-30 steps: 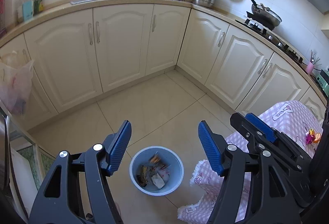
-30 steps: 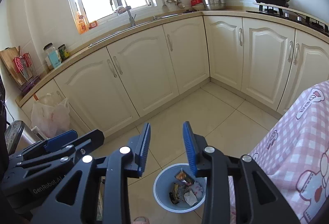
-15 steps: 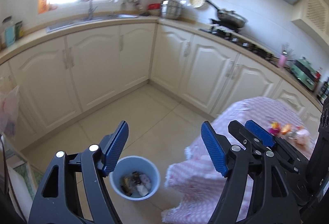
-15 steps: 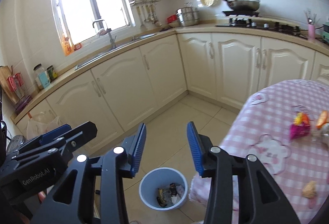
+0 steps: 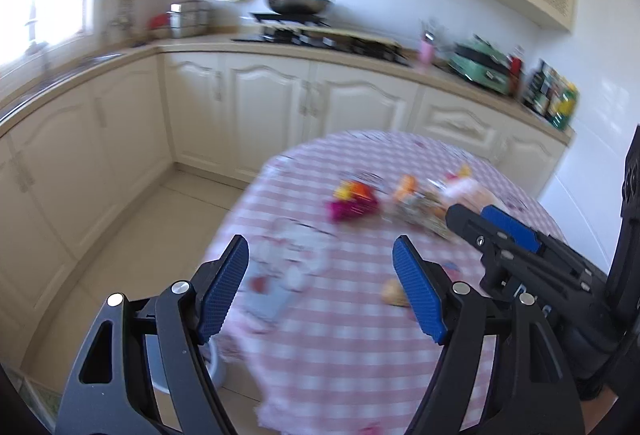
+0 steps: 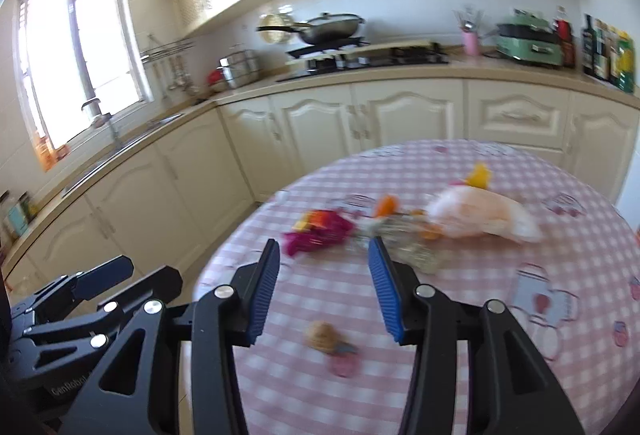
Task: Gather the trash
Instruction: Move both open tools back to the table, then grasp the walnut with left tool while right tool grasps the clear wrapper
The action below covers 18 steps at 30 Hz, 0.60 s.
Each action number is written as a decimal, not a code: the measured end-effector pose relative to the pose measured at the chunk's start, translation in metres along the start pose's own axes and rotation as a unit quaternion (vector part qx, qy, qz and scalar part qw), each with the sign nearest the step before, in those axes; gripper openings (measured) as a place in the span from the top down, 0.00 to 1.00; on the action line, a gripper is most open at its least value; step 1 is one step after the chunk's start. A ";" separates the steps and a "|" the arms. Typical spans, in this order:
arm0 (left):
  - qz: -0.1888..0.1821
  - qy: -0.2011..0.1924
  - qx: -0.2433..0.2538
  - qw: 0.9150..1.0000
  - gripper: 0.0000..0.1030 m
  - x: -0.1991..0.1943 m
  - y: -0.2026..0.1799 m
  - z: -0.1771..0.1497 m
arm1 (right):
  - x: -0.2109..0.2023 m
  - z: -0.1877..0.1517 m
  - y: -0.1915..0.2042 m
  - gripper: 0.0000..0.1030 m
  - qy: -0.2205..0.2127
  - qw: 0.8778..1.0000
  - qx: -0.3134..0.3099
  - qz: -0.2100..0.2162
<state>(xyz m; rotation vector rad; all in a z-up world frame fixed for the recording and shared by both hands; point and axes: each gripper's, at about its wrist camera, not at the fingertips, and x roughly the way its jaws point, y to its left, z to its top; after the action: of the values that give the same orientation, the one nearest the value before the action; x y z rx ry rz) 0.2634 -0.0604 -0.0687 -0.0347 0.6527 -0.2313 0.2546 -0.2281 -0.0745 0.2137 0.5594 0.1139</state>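
Right wrist view is showing a round counter (image 6: pixel 500 335) under a soft pink and white checked cloth with small cartoon prints. The kitchen cabinets (image 6: pixel 400 115) behind it are cream, with arched panel doors, and they are running along the wall below a beige worktop. On the stove a dark metal pan (image 6: pixel 332 25) is standing with its long handle pointing to the left.

The trash is lying in the middle of the counter, blurred. A crumpled pale plastic bag (image 6: pixel 480 215) is the biggest piece, and its long axis is running left to right, the narrow end pointing right. Beside it on the left a clear wrinkled wrapper (image 6: pixel 404 239) is lying, then a crumpled magenta wrapper (image 6: pixel 320 233) with orange and yellow parts. A small brown rounded scrap (image 6: pixel 322 333) is lying alone, nearer to the camera.

In the left wrist view a pale round bin (image 5: pixel 212 359) is standing on the floor at the counter edge, mostly hidden; I cannot tell what is in it.

The right gripper (image 6: pixel 324 291) is opening, its ribbed blue pads standing apart over the cloth with nothing between them. The left gripper (image 5: pixel 320 291) is spread wide and holding nothing.
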 end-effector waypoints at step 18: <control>-0.030 0.129 0.036 0.990 0.77 0.088 -0.060 -0.040 | 0.022 -0.022 -0.075 0.54 0.061 0.997 0.043 -0.026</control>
<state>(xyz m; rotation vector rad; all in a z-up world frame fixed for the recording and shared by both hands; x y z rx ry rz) 0.2949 -0.1364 -0.1463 0.0464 0.9018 -0.3205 0.2646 -0.2941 -0.1213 0.2758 0.6921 0.0523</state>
